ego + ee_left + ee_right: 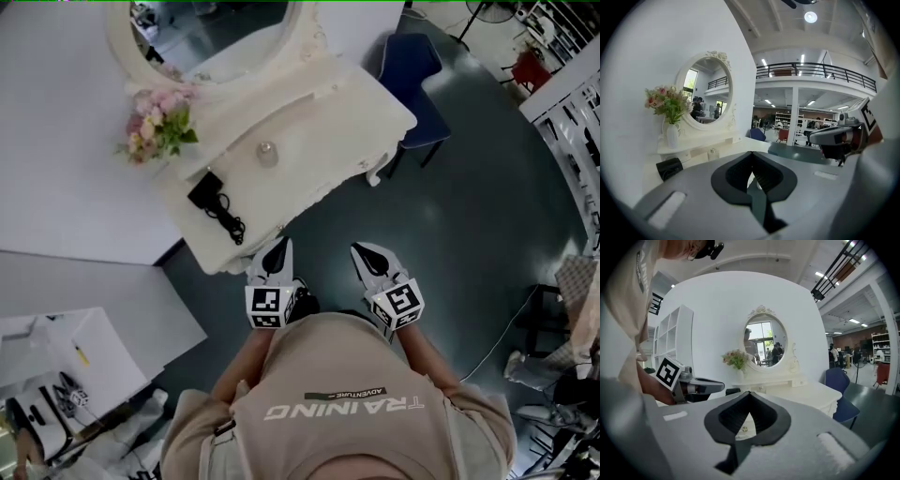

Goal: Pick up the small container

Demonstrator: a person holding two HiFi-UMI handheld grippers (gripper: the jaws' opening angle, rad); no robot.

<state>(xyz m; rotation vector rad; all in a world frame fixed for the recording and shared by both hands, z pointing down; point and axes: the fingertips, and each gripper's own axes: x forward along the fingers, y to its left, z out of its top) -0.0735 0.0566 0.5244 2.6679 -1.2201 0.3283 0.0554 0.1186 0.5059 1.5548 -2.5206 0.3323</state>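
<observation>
Bright, even light — fisheye-warped edges.

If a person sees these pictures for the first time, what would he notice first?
The white dressing table with its round mirror fills the upper middle of the head view, with pink flowers at its left end. A small container stands near the table's middle, and the left claw and right claw, both shut, point toward the table from below.

The dressing table (pixel 328 112) looks smooth, cream-painted and faintly glossy; the small container (pixel 267 153) shiny.
</observation>
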